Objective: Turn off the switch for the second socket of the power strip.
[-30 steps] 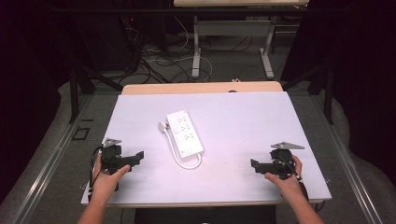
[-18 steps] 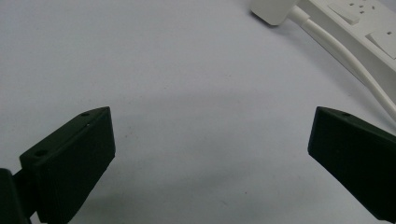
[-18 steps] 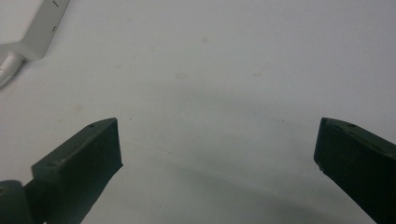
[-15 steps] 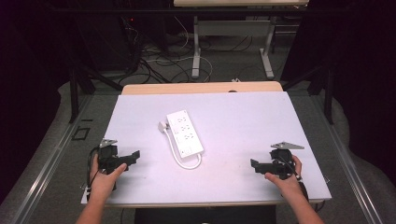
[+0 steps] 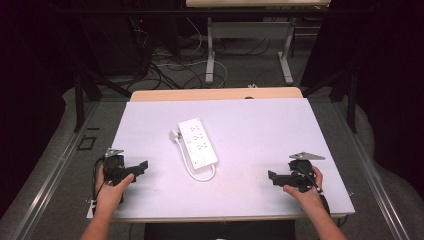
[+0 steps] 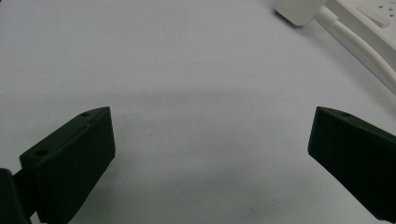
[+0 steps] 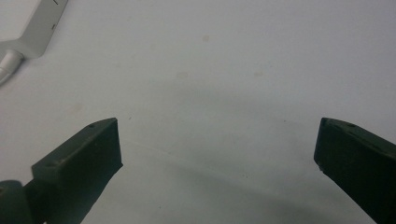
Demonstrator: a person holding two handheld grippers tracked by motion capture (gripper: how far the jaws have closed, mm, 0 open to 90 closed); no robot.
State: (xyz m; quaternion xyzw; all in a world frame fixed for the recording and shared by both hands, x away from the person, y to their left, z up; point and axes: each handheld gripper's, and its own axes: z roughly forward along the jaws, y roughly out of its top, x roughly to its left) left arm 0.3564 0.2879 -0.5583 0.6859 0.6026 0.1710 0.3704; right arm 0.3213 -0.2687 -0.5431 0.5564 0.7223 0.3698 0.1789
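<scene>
Left gripper view — power strip cut off.

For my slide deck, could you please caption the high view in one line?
Two hand-held grippers, left gripper and right gripper, open, flank a white power strip on a white table.

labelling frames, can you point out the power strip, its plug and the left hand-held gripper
power strip (image 5: 199, 142): high view, middle of its white top face
plug (image 6: 299, 10): left gripper view, its white body
left hand-held gripper (image 5: 142, 166): high view, between its open jaw tips
</scene>
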